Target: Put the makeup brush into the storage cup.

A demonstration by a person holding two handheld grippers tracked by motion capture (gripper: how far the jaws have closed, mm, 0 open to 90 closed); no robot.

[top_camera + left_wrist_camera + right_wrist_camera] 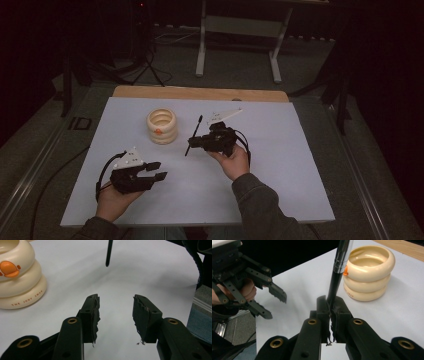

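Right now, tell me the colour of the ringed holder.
Cream, with an orange duck mark: ringed holder, best in the left gripper view.

Dim room, dark surroundings, soft shadows, slightly grainy frames.

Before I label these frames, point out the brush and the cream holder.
brush [335, 285], right gripper view, on its black handle.
cream holder [161, 131], high view, on its ringed side wall.

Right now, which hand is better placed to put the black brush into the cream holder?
The right. Its tongs are shut on the brush, which stands close beside the cream holder. The left tongs are open and hold nothing.
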